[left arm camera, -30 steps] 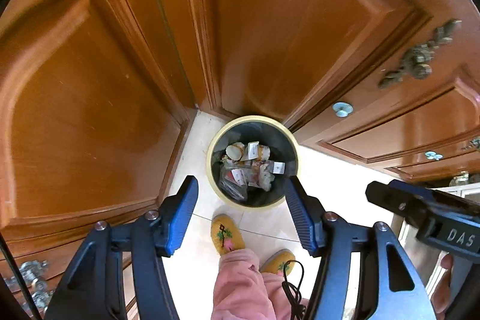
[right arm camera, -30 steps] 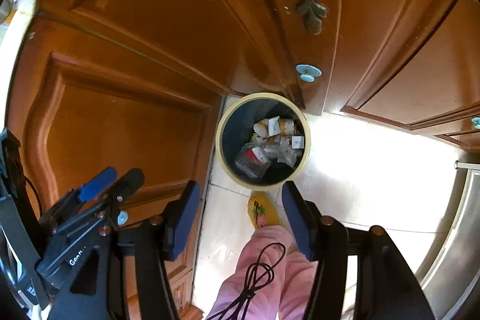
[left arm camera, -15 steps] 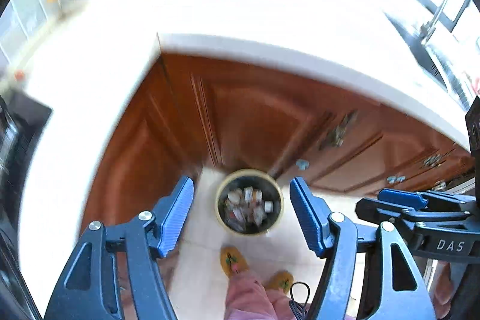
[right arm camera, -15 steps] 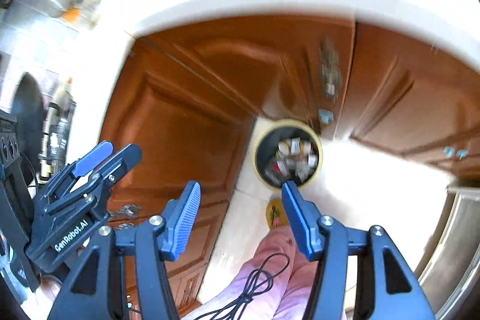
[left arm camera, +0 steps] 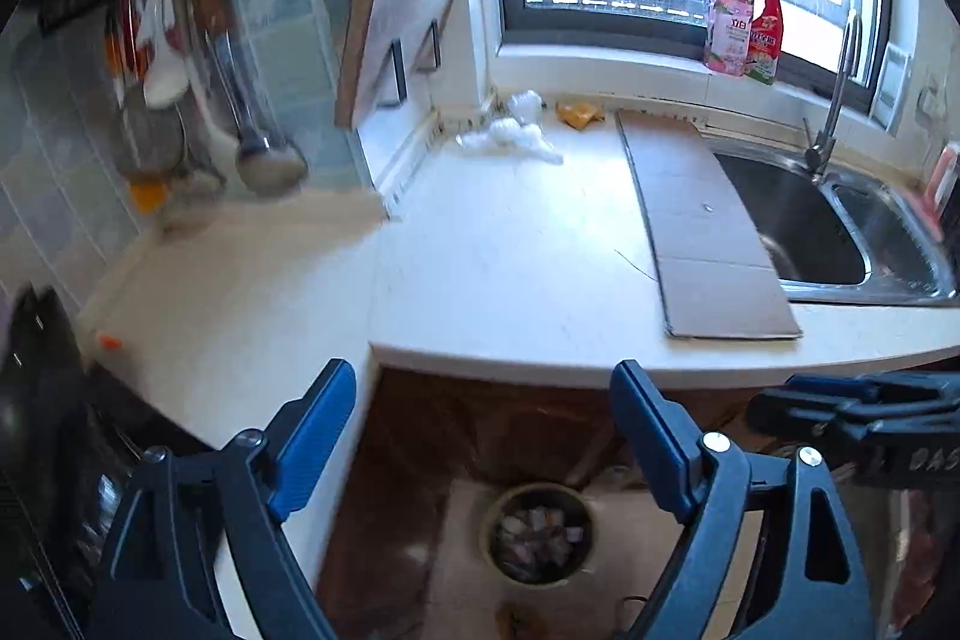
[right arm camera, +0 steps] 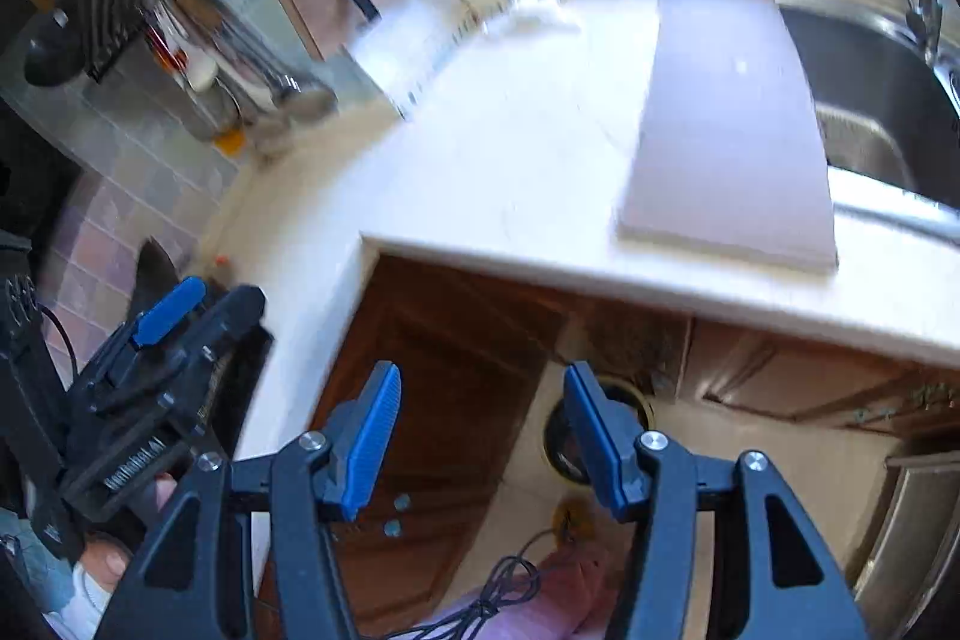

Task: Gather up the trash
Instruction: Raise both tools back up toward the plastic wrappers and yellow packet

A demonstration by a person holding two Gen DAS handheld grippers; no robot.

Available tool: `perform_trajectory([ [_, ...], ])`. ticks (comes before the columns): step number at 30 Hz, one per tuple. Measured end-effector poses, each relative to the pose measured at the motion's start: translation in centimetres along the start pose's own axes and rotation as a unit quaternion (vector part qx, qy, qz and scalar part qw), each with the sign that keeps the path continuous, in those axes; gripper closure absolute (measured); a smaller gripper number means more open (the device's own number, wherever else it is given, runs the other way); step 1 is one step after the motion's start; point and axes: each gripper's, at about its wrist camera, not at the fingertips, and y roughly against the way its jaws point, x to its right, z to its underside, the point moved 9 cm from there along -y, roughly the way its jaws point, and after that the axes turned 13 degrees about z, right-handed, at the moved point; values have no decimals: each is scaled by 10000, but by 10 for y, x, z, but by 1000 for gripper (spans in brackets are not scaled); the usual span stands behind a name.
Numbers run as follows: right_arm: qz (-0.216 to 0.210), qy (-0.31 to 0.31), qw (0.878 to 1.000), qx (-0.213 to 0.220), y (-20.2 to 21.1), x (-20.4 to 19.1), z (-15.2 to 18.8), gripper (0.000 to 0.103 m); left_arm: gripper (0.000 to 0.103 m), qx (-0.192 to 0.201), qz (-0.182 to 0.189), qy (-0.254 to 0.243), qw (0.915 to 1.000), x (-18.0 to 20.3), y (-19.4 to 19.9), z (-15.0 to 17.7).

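We see a round bin [left arm camera: 538, 532] on the floor by the cabinets, holding wrappers. White crumpled tissue [left arm camera: 510, 137] and a yellow wrapper [left arm camera: 577, 113] lie on the counter's far corner.

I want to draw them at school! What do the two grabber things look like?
Both look alike: the left gripper and right gripper have black angular frames with triangle-shaped cut-outs, silver round bolts, and flat bright-blue pads with fine ridges on the inside of each finger. White lettering marks their black bodies. A thin black cable loops below the right one, above pink clothing.
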Motion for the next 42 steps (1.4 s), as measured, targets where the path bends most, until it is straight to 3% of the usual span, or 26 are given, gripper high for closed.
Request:
perform_trajectory([
  [3,-139,-170,9995,247,13,-6,-25,46,17,197,-619,-559,9963,-6,9,-30],
  [7,-216,-384,9973,590,26,-15,-62,45,17,499,-926,-937,9900,-14,22,-76],
  [13,-56,-779,9921,977,33,-12,-123,43,16,366,-729,-1003,9916,-26,-2,-131],
  [16,8,-1011,9884,1135,33,-5,-155,43,16,232,-460,-1024,9934,-25,-31,-150],
  [23,-41,-1473,9812,1249,12,20,-248,41,16,-111,-303,-1126,9931,-15,-109,-204],
  [29,-248,-1705,9807,925,-51,49,-339,40,16,-711,-199,-732,9946,-9,-197,-249],
  [34,-197,-1636,9849,527,-123,73,-400,40,16,-1238,-385,-310,9911,-15,-284,-285],
  [42,-92,-1881,9821,-108,-241,125,-443,40,16,-1668,-628,467,9829,-39,-399,-289],
])
